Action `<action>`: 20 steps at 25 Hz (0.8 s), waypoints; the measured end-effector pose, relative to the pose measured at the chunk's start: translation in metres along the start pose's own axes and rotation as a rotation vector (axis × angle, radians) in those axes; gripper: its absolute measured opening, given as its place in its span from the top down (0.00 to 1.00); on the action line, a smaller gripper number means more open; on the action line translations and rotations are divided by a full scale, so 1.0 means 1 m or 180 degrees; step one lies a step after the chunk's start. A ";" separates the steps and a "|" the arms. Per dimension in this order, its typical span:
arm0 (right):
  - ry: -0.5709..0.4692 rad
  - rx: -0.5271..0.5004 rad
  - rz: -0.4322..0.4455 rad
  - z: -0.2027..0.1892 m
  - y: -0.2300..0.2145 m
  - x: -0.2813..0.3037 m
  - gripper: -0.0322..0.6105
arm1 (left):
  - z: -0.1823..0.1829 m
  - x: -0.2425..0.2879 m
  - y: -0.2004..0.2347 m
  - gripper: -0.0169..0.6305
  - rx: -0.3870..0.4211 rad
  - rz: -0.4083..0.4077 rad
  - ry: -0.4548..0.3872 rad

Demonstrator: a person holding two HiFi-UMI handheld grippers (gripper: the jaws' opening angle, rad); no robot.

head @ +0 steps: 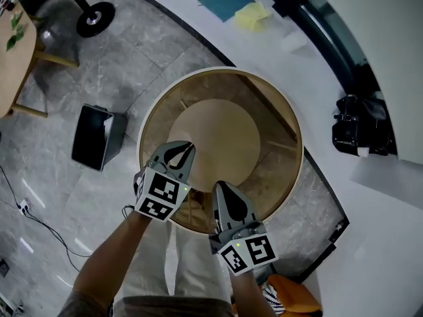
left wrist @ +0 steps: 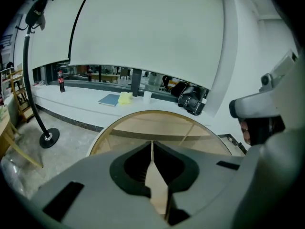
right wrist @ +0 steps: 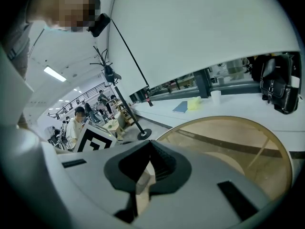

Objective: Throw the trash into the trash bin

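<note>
**Both grippers clenched and empty over the table; no trash in sight**

Head view: the left gripper (head: 180, 148) and right gripper (head: 220, 185) are held above the round glass-topped table (head: 291, 121), whose top is seen bare. A dark trash bin (head: 92, 136) stands on the floor, well apart to the left; its inside cannot be made out. A crumpled yellow piece (head: 252, 16) lies on the far white ledge beside a blue sheet (head: 225, 0).

Left gripper view: the 2 jaws are pressed together with nothing between them.

Right gripper view: the jaws are likewise closed on nothing.

No trash is held or seen for certain. If the yellow piece is meant, it is judged light, soft and crushable, best pinched at a raised fold rather than scooped flat from the ledge.
</note>
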State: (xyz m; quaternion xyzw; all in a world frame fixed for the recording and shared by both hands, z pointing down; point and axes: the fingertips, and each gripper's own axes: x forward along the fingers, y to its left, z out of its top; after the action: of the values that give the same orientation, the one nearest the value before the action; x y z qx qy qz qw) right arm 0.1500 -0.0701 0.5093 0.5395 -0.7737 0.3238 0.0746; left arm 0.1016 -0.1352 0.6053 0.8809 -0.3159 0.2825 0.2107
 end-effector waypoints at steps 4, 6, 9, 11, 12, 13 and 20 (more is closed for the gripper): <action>-0.0003 -0.0072 0.0030 0.004 0.019 0.019 0.92 | 0.002 -0.019 0.023 0.93 -0.0047 0.0063 -0.0115; 0.0025 -0.0110 0.0068 0.003 0.032 0.030 0.92 | 0.001 -0.031 0.040 0.93 -0.0095 0.0125 -0.0173; 0.0093 -0.0184 0.0175 -0.002 0.060 0.050 0.92 | -0.008 -0.052 0.072 0.93 -0.0192 0.0273 -0.0229; 0.0165 -0.0242 0.0277 -0.010 0.084 0.064 0.92 | -0.020 -0.071 0.096 0.93 -0.0262 0.0392 -0.0241; 0.0205 -0.0273 0.0337 -0.014 0.097 0.071 0.92 | -0.027 -0.082 0.108 0.93 -0.0301 0.0455 -0.0241; 0.0246 -0.0302 0.0398 -0.018 0.110 0.079 0.92 | -0.034 -0.093 0.120 0.93 -0.0340 0.0520 -0.0239; 0.0471 -0.0473 0.0841 -0.048 0.206 0.136 0.92 | -0.094 -0.181 0.211 0.93 -0.0625 0.1052 -0.0232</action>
State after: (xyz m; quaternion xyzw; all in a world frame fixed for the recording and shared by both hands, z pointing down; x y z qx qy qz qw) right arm -0.0987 -0.1062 0.5228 0.4007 -0.8521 0.3115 0.1279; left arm -0.1911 -0.1550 0.6023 0.8019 -0.4897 0.2489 0.2348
